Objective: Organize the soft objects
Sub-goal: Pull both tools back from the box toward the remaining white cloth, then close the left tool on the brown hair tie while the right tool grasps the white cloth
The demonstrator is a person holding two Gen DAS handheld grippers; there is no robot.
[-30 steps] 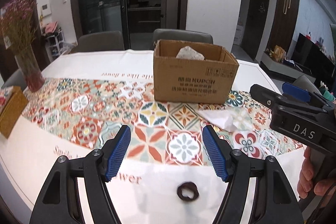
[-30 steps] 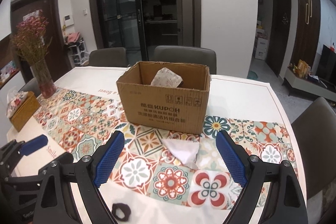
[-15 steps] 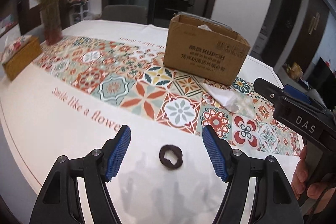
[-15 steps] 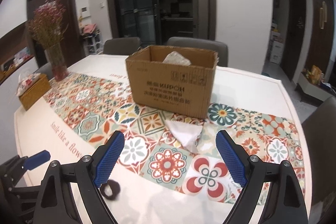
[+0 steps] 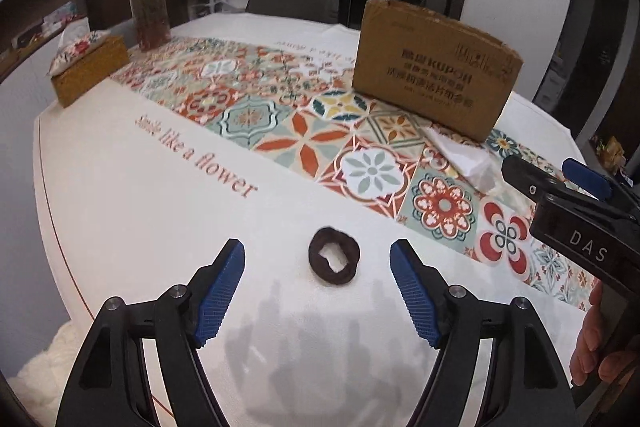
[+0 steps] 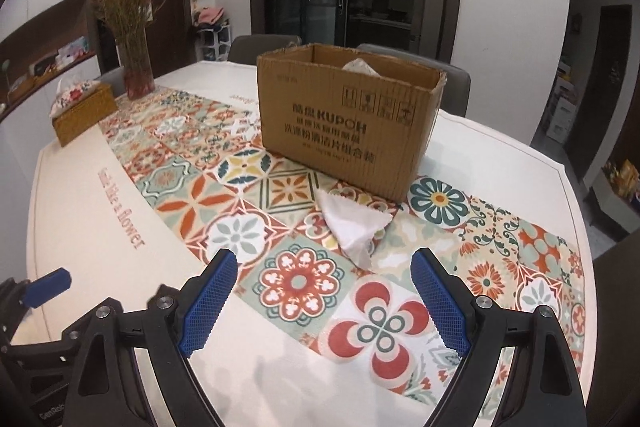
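Observation:
A dark brown hair tie (image 5: 349, 254) lies on the white part of the tablecloth. My left gripper (image 5: 318, 251) hangs low over it; its jaws are opening, and the tie sits between the blue fingertips, untouched. A crumpled white cloth (image 6: 352, 227) rests on the patterned runner in front of the open cardboard box (image 6: 340, 123). My right gripper (image 6: 325, 261) stands open just short of the cloth, with nothing between its pads. A pale soft item (image 6: 358, 67) shows inside the box. The left wrist view also shows the cloth (image 5: 464, 159) and the box (image 5: 432, 75).
A woven tissue box (image 5: 88, 67) and a vase of dried flowers (image 5: 150, 19) stand at the table's far left. Grey chairs (image 6: 264, 45) stand behind the table. A hand (image 5: 592, 347) holds the right gripper's handle at the right edge of the left wrist view.
Both grippers have sunk toward the table. The hair tie now sits level with the left fingertips, and the left jaws stand slightly wider. The white cloth looms closer to the right gripper.

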